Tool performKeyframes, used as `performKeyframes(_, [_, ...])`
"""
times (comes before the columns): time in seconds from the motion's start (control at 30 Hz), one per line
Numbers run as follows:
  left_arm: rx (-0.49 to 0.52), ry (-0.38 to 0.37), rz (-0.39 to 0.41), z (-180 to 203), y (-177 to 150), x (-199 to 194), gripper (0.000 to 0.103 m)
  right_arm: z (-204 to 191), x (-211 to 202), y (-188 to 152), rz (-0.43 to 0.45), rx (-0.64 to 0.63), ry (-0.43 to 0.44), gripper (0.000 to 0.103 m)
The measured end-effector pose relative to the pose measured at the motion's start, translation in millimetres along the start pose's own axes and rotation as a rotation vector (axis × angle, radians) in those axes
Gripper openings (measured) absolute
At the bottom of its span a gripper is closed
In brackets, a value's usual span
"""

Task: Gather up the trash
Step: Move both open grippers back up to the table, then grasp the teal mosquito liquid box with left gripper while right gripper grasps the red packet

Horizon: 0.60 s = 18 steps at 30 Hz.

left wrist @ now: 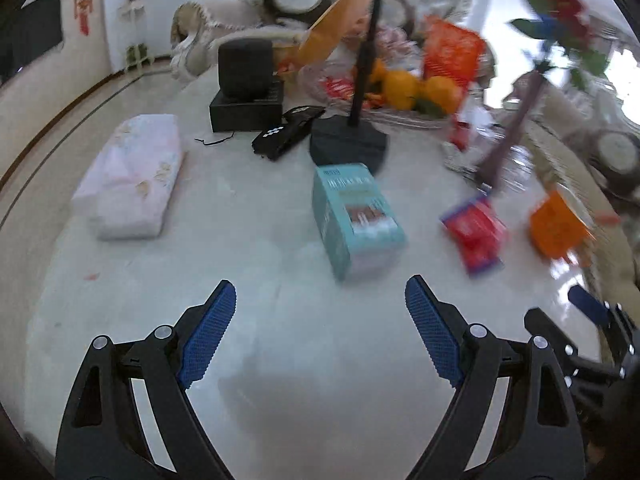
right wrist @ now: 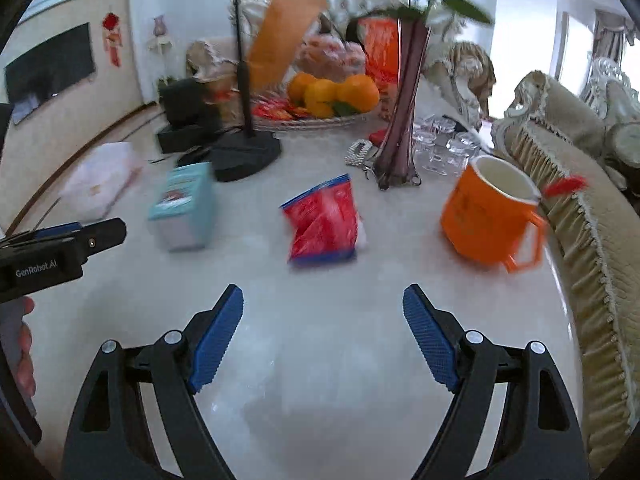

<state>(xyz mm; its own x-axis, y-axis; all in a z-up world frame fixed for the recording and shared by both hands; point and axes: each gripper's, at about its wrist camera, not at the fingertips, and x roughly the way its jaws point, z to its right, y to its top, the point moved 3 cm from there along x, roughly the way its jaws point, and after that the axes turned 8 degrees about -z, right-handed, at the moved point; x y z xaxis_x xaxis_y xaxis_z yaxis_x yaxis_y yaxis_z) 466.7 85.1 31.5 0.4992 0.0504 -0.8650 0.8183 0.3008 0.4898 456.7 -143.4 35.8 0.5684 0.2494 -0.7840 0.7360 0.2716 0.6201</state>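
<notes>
A teal carton (left wrist: 354, 218) lies on the pale table, just ahead of my left gripper (left wrist: 320, 300), which is open and empty. It also shows in the right wrist view (right wrist: 184, 206), ahead to the left. A crumpled red snack wrapper (right wrist: 326, 220) lies straight ahead of my right gripper (right wrist: 323, 304), which is open and empty above the table. The wrapper shows in the left wrist view (left wrist: 476, 232), to the right. The frames are motion-blurred.
An orange mug (right wrist: 490, 214) stands at the right near the sofa edge. A purple vase (right wrist: 400, 120), glass cups (right wrist: 444, 144), a fruit tray with oranges (right wrist: 332, 94), a black stand base (right wrist: 244, 152), a black box (left wrist: 246, 92) and a tissue pack (left wrist: 132, 176) crowd the table.
</notes>
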Motion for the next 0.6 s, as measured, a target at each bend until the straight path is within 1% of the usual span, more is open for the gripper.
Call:
performKeyframes(0.07, [-0.027,0.002,-0.035,4,19,21,0.084,6,21,12,-0.029,0.008,0.005,0.078])
performKeyframes(0.13, [-0.029,0.016,-0.06,9,34,37,0.084,5,33,20,-0.042,0.008,0.006,0.078])
performKeyframes(0.27, [-0.039,-0.014,-0.084,17,52,52,0.084,6,57,39,-0.057,0.0,0.018,0.078])
performKeyframes(0.3, [-0.043,-0.012,-0.084,19,56,55,0.084,5,66,44,-0.074,0.0,0.006,0.078])
performKeyframes(0.37, [-0.035,0.016,-0.104,24,61,64,0.084,4,77,52,-0.096,-0.002,-0.008,0.078])
performKeyframes(0.47, [-0.005,0.037,-0.139,30,65,80,0.084,3,86,54,-0.123,-0.002,-0.026,0.078])
performKeyframes(0.53, [0.034,0.017,-0.153,33,63,89,0.084,3,92,54,-0.154,0.009,-0.006,0.075])
performKeyframes(0.57, [0.05,0.011,-0.157,34,63,94,0.082,3,95,52,-0.17,0.012,0.002,0.074])
performKeyframes(0.6, [0.07,-0.004,-0.16,34,61,97,0.071,2,92,51,-0.157,0.003,0.005,0.063])
